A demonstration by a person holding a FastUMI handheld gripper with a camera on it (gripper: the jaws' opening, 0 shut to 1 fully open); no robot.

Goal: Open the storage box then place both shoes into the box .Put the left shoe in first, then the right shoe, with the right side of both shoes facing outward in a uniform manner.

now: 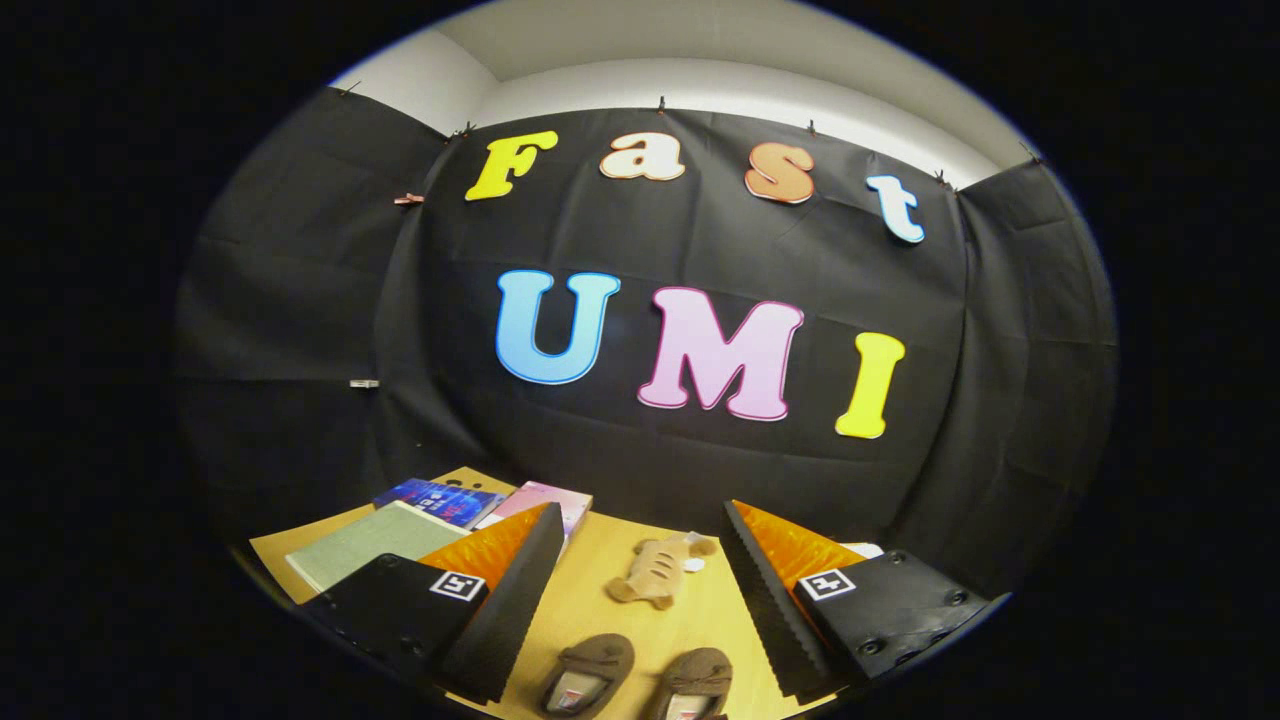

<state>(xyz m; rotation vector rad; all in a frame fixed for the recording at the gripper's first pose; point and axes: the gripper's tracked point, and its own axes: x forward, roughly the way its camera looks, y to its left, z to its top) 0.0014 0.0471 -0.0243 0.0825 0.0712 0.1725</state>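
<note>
Tool [640, 590] open over shoes [640, 685], plush toy [655, 572] beyond, books [440, 520] left

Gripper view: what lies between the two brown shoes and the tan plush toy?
Bare wooden tabletop separates the brown shoes from the tan plush toy, between the open gripper's fingers.

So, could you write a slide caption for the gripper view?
Open gripper above a wooden table, two brown shoes between its fingers, a plush toy beyond.

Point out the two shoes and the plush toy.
Left-hand shoe [588, 676]: gripper view, on its brown upper.
Right-hand shoe [696, 682]: gripper view, on its brown upper.
Plush toy [655, 571]: gripper view, on its tan body, beyond the open fingers [515, 600].
</note>
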